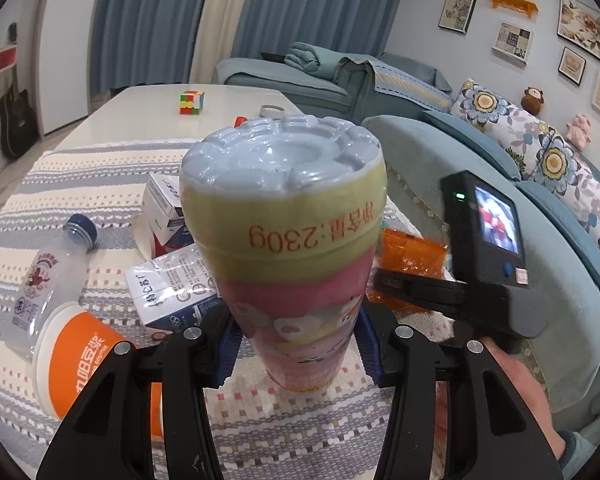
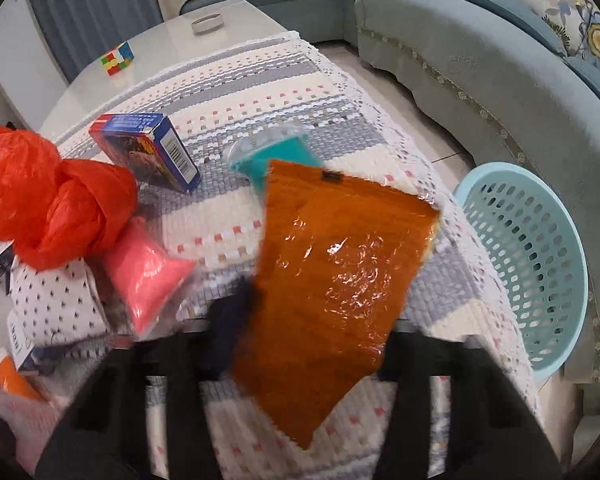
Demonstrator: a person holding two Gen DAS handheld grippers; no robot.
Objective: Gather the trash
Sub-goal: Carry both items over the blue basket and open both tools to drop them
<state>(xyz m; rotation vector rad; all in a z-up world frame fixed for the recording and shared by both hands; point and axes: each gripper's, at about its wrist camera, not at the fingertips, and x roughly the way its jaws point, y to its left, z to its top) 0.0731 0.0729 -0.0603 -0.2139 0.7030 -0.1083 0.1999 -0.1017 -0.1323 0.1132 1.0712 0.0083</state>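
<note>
The left gripper (image 1: 296, 344) pinches the pink-and-yellow cup (image 1: 288, 232); the right gripper (image 2: 300, 356) clamps the orange packet (image 2: 332, 264) over the table's (image 2: 172, 28) mat-covered corner near the basket (image 2: 532, 264)

1. We see a glossy plastic cup (image 1: 284, 240) with a shrink-film label.
2. The orange pouch (image 2: 336, 264) is shiny, crinkled plastic film.
3. The counter cloth (image 2: 284, 92) looks woven and rough.
4. The basket (image 2: 540, 264) is matt perforated plastic.
</note>
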